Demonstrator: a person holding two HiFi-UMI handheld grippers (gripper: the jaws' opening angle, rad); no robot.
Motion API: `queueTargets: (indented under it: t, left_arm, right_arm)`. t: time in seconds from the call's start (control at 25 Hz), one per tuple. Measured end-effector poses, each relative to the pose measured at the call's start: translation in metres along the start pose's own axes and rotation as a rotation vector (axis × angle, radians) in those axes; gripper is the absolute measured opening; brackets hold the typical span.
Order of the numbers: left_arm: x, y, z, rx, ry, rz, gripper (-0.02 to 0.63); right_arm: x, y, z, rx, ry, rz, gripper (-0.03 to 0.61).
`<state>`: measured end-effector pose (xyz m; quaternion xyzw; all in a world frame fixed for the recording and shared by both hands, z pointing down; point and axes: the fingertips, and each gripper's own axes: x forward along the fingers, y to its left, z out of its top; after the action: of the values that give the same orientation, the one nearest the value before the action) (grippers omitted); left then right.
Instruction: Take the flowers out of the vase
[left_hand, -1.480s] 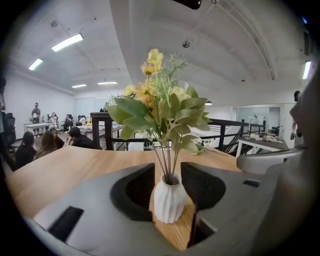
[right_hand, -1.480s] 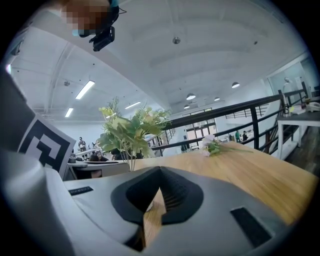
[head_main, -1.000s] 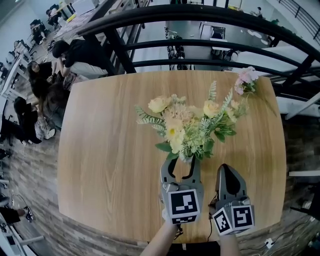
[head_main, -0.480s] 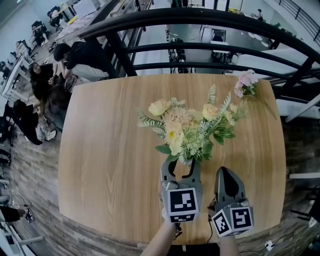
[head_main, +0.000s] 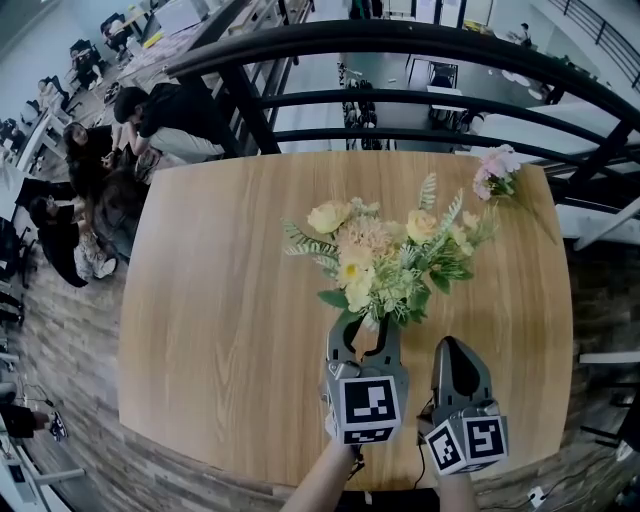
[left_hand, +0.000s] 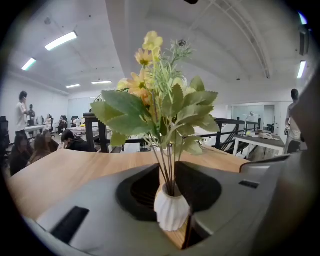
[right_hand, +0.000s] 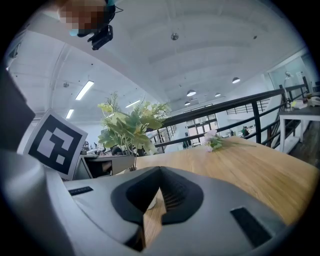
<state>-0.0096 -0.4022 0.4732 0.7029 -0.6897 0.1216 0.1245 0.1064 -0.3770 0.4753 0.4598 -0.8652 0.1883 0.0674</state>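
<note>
A bouquet of yellow and cream flowers (head_main: 385, 262) with green leaves stands in a small white ribbed vase (left_hand: 171, 210) on the wooden table (head_main: 220, 300). In the head view the blooms hide most of the vase. My left gripper (head_main: 365, 328) reaches in under the leaves. Its jaws have just been closing and now press on the vase from both sides. In the left gripper view the stems (left_hand: 167, 165) rise straight up out of the vase. My right gripper (head_main: 452, 345) rests just to the right, shut and holding nothing. The bouquet (right_hand: 127, 127) stands to its left.
A single pink flower (head_main: 495, 170) lies on the table near the far right corner. A black railing (head_main: 400, 95) runs behind the table's far edge. Several people (head_main: 100, 150) sit on a lower floor at the left.
The left gripper's jaws have narrowed onto the vase beneath the bouquet. The right gripper and the pink flower have stayed where they were.
</note>
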Motion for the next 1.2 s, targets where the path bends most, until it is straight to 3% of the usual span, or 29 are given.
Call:
queueTargets:
  t: [0.64,1.2]
  left_arm:
    - [-0.003,0.007,0.004,-0.017,-0.031,-0.017,0.064]
    - [-0.010,0.008,0.020,-0.059,-0.067,-0.029,0.058]
  right_arm:
    - [0.002,0.007,-0.003,0.009,-0.003,-0.007,-0.007]
    - [-0.003,0.013,0.010,-0.004,-0.038,0.011,-0.008]
